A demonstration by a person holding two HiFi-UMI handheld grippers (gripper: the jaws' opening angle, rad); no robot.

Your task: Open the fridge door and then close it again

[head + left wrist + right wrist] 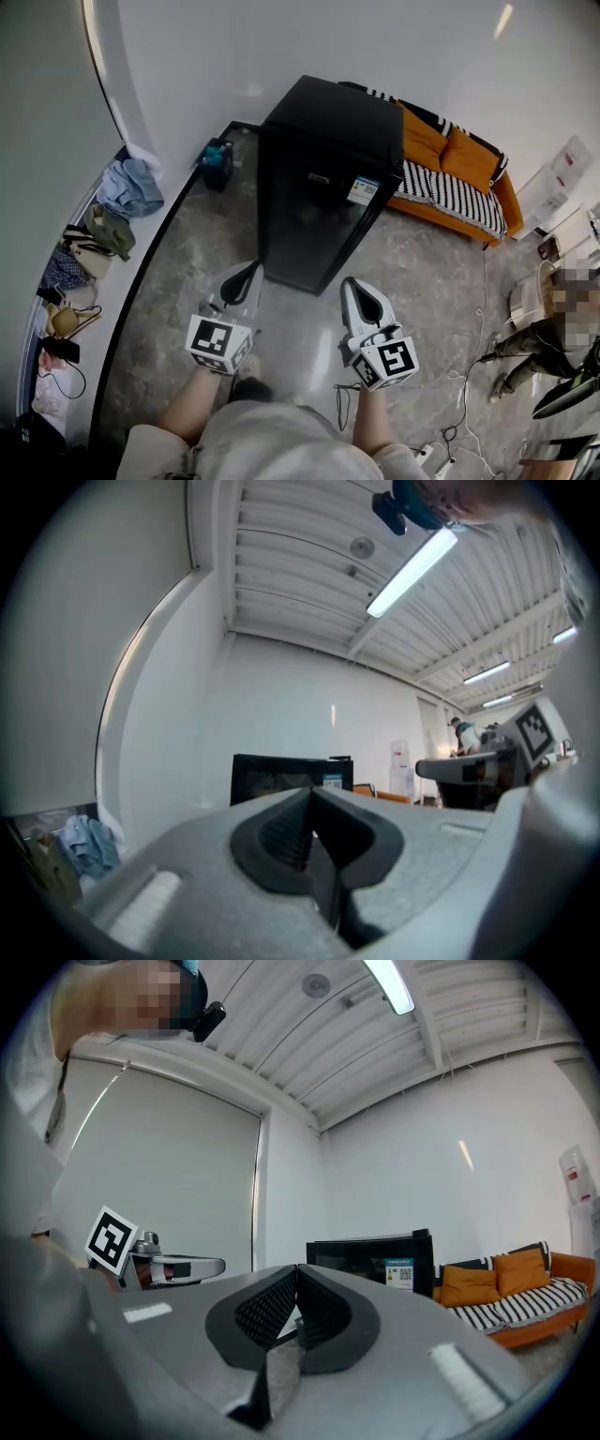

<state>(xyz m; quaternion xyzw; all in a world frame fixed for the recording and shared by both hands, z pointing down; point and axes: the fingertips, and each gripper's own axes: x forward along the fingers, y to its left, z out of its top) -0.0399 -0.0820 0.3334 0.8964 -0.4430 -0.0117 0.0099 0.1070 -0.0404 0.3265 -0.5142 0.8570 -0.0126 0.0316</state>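
Observation:
A small black fridge (323, 178) stands against the white wall with its glass door shut and a label near the door's top right. It also shows ahead in the left gripper view as the fridge (281, 775) and in the right gripper view as the fridge (375, 1258). My left gripper (251, 272) is short of the fridge's lower left corner, jaws shut with nothing between them. My right gripper (358, 289) is held off the door's lower right, jaws shut and empty. Both point level toward the fridge, apart from it.
An orange sofa (459, 164) with a striped cover stands right of the fridge. A small teal bin (217, 161) sits at its left. Clothes and bags (94, 234) lie along the left wall. Cables (469, 375) and a seated person (553, 319) are at the right.

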